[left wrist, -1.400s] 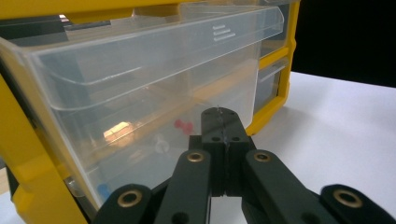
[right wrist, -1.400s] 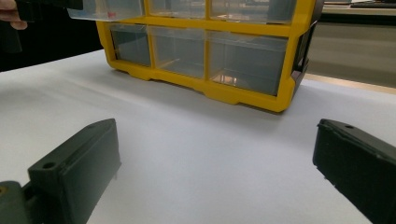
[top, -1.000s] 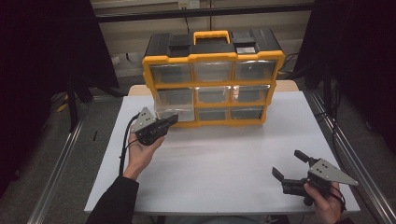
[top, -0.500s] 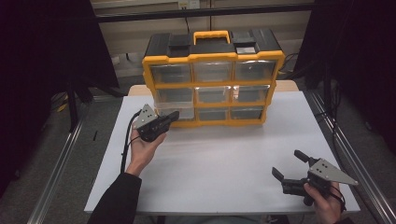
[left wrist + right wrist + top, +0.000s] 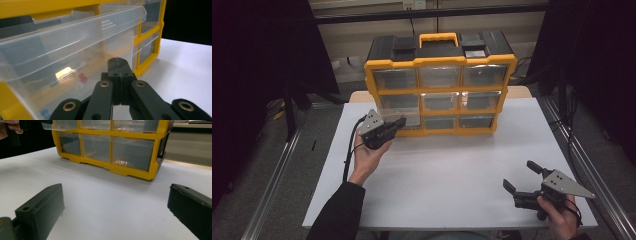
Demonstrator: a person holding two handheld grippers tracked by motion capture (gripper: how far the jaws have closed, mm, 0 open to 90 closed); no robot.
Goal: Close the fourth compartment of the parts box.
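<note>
A yellow and black drawer cabinet with clear drawers stands at the back of the white table. Its middle-left drawer sticks out from the frame. My left gripper is shut, with its tips right at that drawer's front. In the left gripper view the joined jaws rest against the clear drawer, below its upper lip. A small red piece lies inside it. My right gripper is open near the front right of the table, with nothing between its jaws.
The cabinet's bottom row of clear drawers sits shut in the right gripper view. Bare white tabletop lies between the cabinet and the right gripper. A metal rail runs along the table's right side, and dark curtains hang on both sides.
My left gripper has moved slightly forward and up toward the cabinet. The right gripper has stayed where it was.
</note>
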